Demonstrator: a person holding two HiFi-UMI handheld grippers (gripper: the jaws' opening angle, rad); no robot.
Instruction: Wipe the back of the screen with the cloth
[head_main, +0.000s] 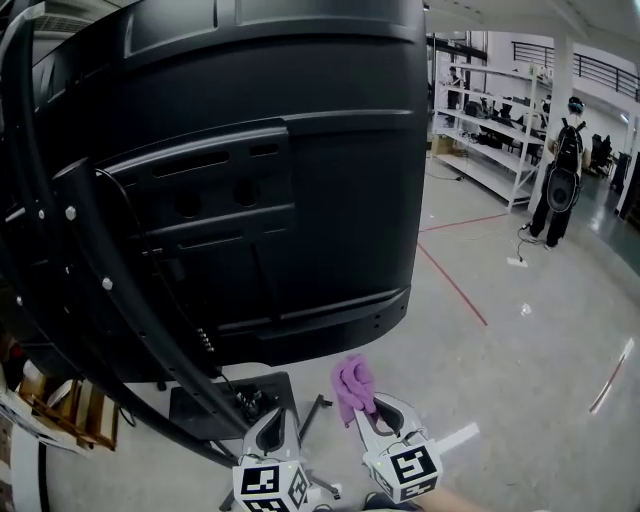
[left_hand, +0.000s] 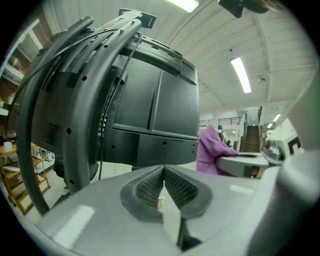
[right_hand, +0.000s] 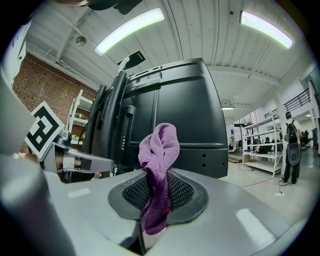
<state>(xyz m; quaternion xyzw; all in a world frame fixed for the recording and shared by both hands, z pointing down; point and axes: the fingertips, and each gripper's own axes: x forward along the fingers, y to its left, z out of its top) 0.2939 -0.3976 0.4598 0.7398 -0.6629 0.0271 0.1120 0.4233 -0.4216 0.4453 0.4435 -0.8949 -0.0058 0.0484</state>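
Note:
The black back of a large screen fills the upper left of the head view, held on a curved black stand. Below its lower edge my right gripper is shut on a purple cloth, which sticks up bunched from the jaws and does not touch the screen. In the right gripper view the cloth stands in front of the screen. My left gripper is beside it, shut with nothing between its pads. The left gripper view shows the screen and the cloth.
Under the screen sits the stand's base plate with cables. Wooden shelving is at the lower left. White racks line the far right, where a person stands. Red tape lines cross the grey floor.

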